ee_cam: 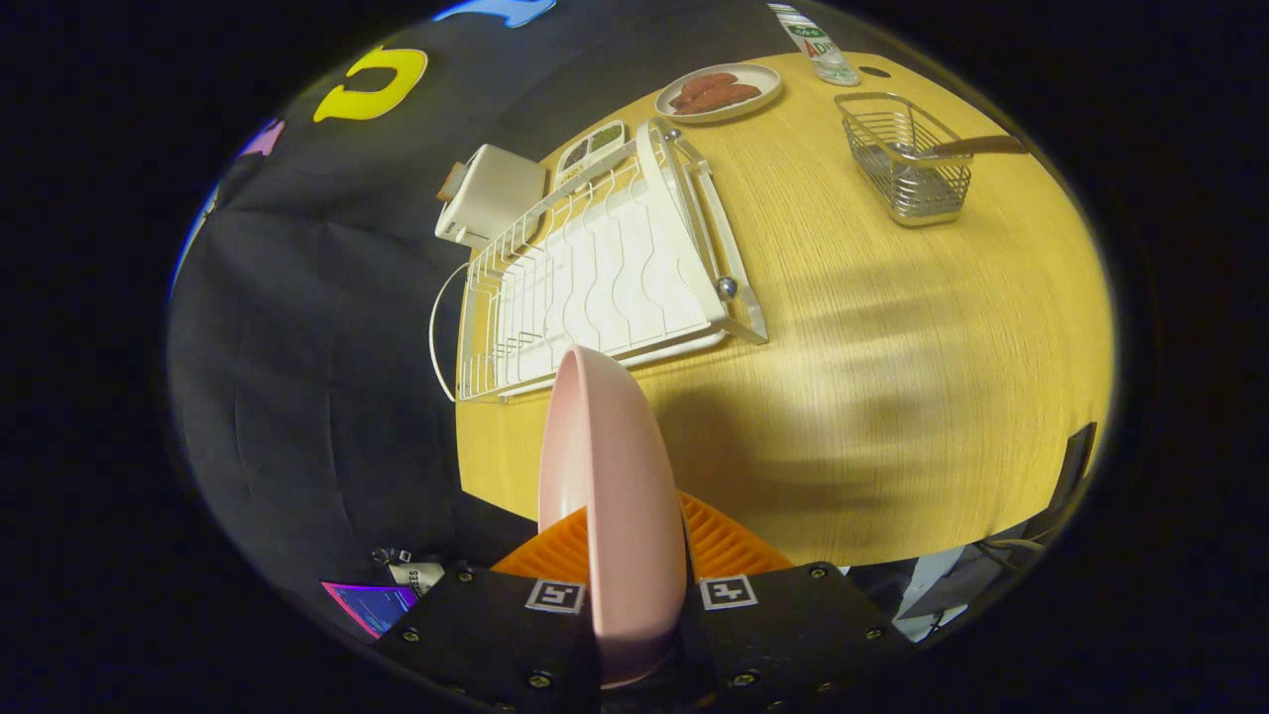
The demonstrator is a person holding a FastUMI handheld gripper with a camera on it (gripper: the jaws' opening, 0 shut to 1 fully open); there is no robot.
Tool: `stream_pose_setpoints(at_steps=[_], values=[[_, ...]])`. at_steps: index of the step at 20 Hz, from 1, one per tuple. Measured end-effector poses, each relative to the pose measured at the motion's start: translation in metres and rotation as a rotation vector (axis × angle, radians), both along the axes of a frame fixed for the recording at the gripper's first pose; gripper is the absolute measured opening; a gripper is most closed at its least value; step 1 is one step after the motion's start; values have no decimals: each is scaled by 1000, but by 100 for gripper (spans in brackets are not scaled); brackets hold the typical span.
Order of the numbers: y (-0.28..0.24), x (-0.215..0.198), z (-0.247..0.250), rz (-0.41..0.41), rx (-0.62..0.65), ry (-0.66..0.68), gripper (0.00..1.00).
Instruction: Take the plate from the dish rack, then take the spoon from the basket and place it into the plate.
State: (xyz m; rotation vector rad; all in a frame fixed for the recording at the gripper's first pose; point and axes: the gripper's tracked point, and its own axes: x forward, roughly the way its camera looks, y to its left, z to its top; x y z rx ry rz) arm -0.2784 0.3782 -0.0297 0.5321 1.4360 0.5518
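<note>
Plate, pale pink, stands on edge between the two fingers of the gripper, clamped from both sides and held up above the near edge of the wooden table. Its rim rises ahead of the fingers, and its lower part is hidden between them.

Beyond the plate, a white wire dish rack sits on the table with a white ridged drip tray under it; its slots hold nothing. Behind the rack, near the table's far edge, lies a white toaster, and beside it a small white tray with two dark and green fillings.

Farther back rests a round plate of reddish-brown sausages, with a bottle just beside it at the table's far side.

To the right of the rack, well apart from it, stands a metal wire basket. The spoon leans in it, its handle sticking out over the rim, away from the rack.

Dark cloth hangs behind the table.
</note>
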Motion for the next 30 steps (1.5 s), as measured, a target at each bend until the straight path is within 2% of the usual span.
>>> stream_pose_setpoints(at_steps=[9,19,22,23,25,28,30], values=[[7,-17,-65,7,-42,9,28],[35,-13,-88,-21,12,-11,30],[32,-16,-95,-15,-15,-3,42],[28,-15,-98,-13,-34,-3,42],[22,-17,-101,-6,-49,-3,63],[14,-12,-97,-26,-48,-8,74],[5,-8,-95,-27,-60,-29,74]])
